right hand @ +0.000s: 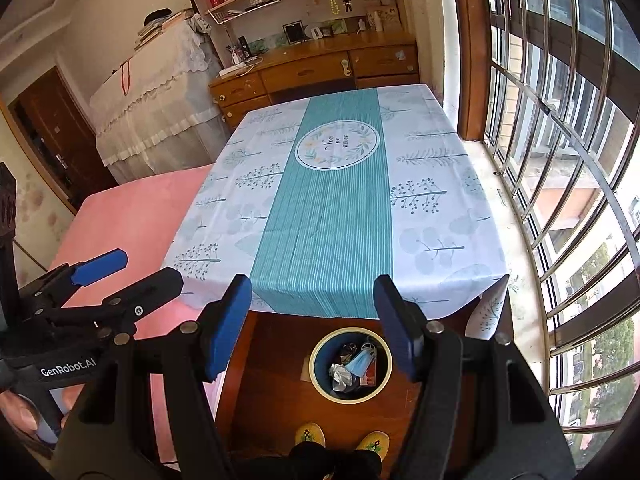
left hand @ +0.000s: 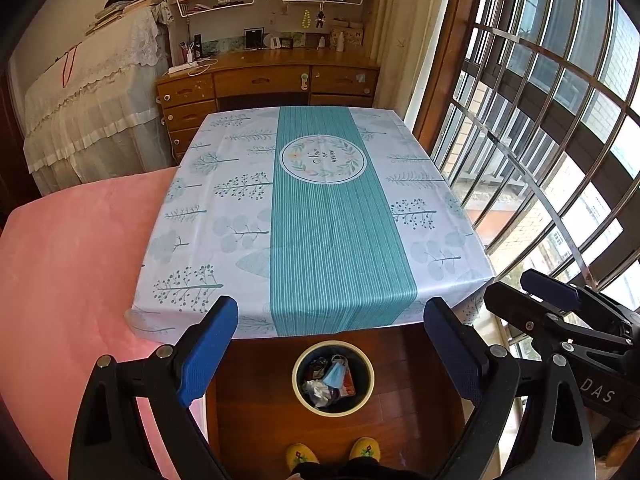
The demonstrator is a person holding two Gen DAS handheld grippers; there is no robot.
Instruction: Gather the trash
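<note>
A round bin (left hand: 299,394) with a cream rim stands on the wooden floor in front of the table; it also shows in the right wrist view (right hand: 318,384). Inside lie a blue face mask (left hand: 334,374) (right hand: 358,362), crumpled clear wrap (left hand: 318,390) (right hand: 340,374) and other wrappers. My left gripper (left hand: 332,320) is open and empty, held above the bin at the table's near edge. My right gripper (right hand: 312,296) is open and empty beside it. The table (left hand: 320,208) (right hand: 340,200) wears a white and teal cloth with nothing on it.
A pink bed (left hand: 68,260) lies left of the table. A barred window (left hand: 560,120) runs along the right. A wooden desk with shelves (left hand: 268,76) stands behind the table. The person's yellow slippers (left hand: 302,454) are below the bin.
</note>
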